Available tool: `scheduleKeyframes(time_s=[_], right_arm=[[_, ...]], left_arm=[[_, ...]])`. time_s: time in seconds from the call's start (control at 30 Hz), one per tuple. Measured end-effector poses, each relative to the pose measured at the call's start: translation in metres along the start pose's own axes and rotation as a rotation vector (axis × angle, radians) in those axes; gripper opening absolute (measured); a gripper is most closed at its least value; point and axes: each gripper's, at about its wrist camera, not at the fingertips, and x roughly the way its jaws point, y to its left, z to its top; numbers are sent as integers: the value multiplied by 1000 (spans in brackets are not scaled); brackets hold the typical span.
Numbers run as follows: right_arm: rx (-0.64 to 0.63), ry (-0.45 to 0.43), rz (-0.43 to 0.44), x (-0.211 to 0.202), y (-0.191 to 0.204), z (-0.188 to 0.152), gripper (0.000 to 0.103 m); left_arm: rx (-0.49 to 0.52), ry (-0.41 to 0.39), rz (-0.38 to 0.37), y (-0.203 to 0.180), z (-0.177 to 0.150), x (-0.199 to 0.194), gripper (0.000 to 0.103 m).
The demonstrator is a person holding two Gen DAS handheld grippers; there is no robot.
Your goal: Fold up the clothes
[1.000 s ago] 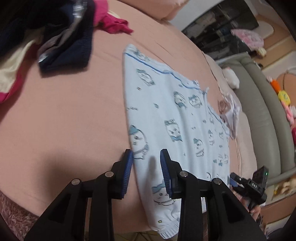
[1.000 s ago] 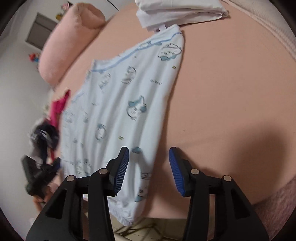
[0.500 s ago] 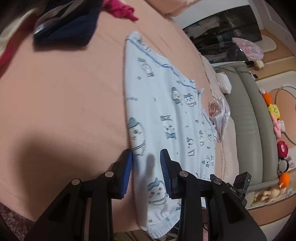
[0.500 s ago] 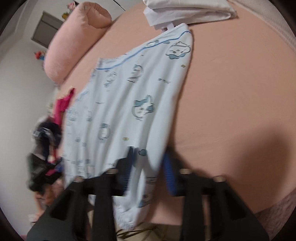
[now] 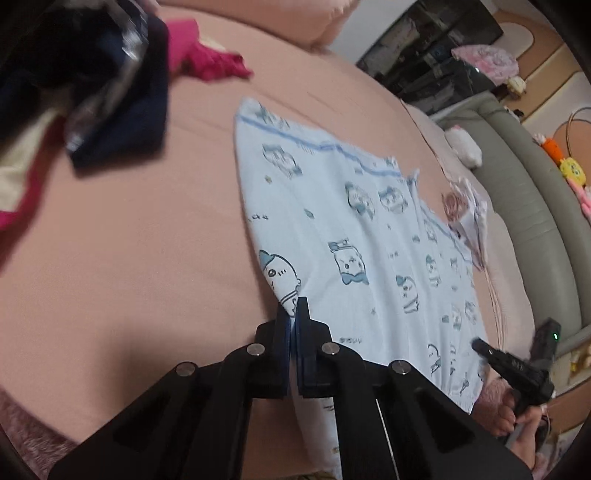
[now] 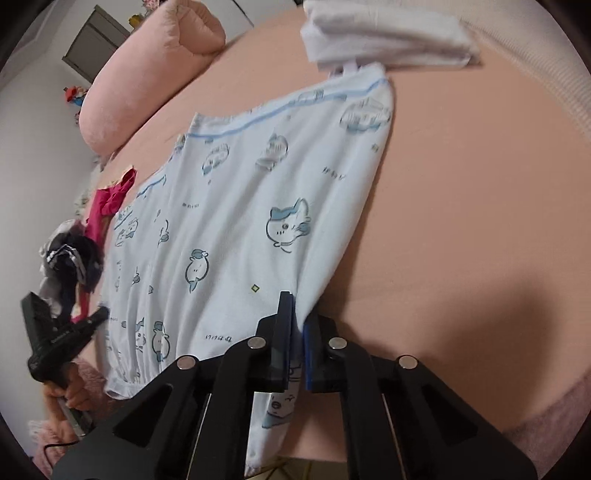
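While both pairs of blue-padded fingers are clenched, the scene reads outward as follows.

Left gripper [image 5: 294, 314]: its black jaws are pressed together on the left side edge of the pale blue cotton garment printed with cartoon animals [image 5: 354, 236], a thin fold of cloth caught between the pads.

Right gripper [image 6: 295, 314]: jaws pinched on the opposite side edge of the same garment [image 6: 236, 221], the fabric bunching and lifting slightly at the grip, its lower part hanging down between the fingers.

Garment: spread mostly flat on the peach-pink bed sheet [image 5: 129, 240], its gathered hem at the near edge of the bed, its blue-piped end pointing away.

Left of the garment: a loose heap of dark navy, cream and magenta clothes [image 5: 92, 85], lying apart from it on the sheet.

Far end: a stack of folded white cloth [image 6: 388, 33] touching the garment's far corner; a long pink bolster pillow [image 6: 147, 77] lies beyond.

Right of the bed: a grey-green padded bed frame [image 5: 535, 206], with bright soft toys [image 5: 570, 170] on the floor past it.

Hands: a person's hand [image 6: 70, 391] holds the left gripper's black handle, as seen from the right wrist camera.
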Motion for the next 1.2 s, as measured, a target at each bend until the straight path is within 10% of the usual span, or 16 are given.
scheduleKeyframes(time_s=[0.1,0.37,0.57,0.67,0.93,1.03,1.2], right_arm=[[-9,9,-93,-4,-8,-6,3],[153,-63,-1,-27,-31,-4,27],[2,-57,49,-24,8,-9,29],[-72,48,41,-6,21,-20,29],[-63,21,-79,-10,18,-25,28],[-134,0,-70,-6,47,-22,33],[-358,56,-168,16,89,-39,33]], left_arm=[[22,26,109,5,-1,3,3],[102,-2,66,-14,-3,-17,29],[349,58,66,-65,-26,-5,29],[389,108,201,-66,-33,8,29],[213,56,222,-30,-14,-14,29],[319,77,80,-61,-22,-7,33],[506,218,211,-87,-56,21,36]])
